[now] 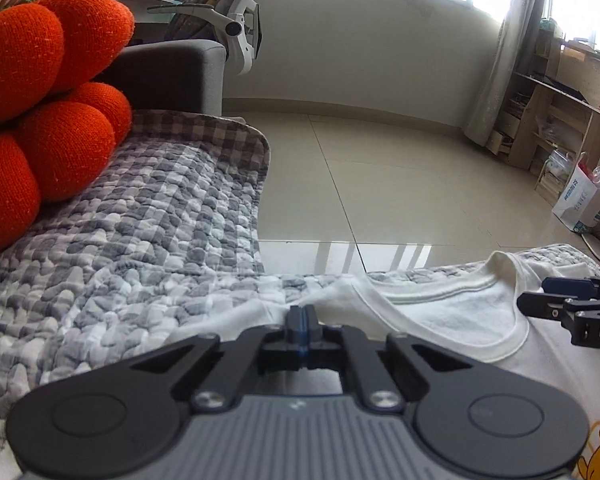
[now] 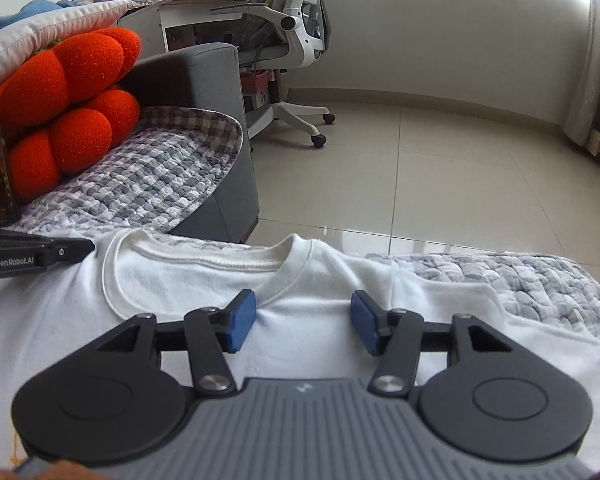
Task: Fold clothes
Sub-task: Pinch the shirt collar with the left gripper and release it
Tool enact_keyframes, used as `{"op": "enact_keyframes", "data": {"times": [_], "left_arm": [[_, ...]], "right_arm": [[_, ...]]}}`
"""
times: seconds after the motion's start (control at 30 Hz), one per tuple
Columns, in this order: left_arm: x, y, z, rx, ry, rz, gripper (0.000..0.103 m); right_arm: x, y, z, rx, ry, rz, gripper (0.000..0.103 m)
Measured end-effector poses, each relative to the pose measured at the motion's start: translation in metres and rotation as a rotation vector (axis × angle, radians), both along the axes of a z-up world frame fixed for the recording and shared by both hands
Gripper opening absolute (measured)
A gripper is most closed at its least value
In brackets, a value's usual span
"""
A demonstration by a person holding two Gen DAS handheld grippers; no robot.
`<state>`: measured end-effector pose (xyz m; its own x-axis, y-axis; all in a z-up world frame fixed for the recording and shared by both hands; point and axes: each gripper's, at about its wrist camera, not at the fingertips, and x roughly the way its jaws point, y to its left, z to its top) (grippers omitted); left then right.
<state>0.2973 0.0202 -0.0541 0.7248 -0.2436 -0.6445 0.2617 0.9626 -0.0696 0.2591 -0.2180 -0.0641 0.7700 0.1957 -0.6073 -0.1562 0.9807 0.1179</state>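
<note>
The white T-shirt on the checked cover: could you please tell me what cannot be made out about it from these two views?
- Lower part of the T-shirt: cut off in both wrist views by the gripper bodies and the bottom edge.
- Its yellow print: mostly cropped at the left wrist view's corner.
- Whether the shut left claw pinches cloth: its own pads hide this.
- Whether the open right claw touches the shirt: unclear.

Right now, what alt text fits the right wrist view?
The right gripper, jaws open, hovers over a white T-shirt just below its collar. The shirt lies on a grey checked quilt; orange cushions sit behind.
</note>
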Motion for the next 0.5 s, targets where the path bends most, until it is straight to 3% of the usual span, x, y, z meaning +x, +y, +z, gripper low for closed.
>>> {"op": "enact_keyframes", "data": {"times": [0.07,0.13,0.3,0.5], "left_arm": [[0.004,-0.005,0.006,0.002,0.018,0.019,0.013],[0.003,-0.005,0.014,-0.049,0.033,0.061,0.038],[-0.029,-0.016,0.030,-0.115,-0.010,0.101,0.065],[-0.069,-0.030,0.010,-0.132,-0.067,0.085,0.079]], "right_arm": [[0.005,-0.003,0.002,0.014,0.021,-0.008,0.060],[0.002,-0.004,0.008,0.033,0.025,-0.020,0.060],[-0.016,-0.006,0.022,0.055,0.035,-0.037,0.067],[-0.055,-0.013,0.018,0.051,-0.005,-0.059,0.070]]}}
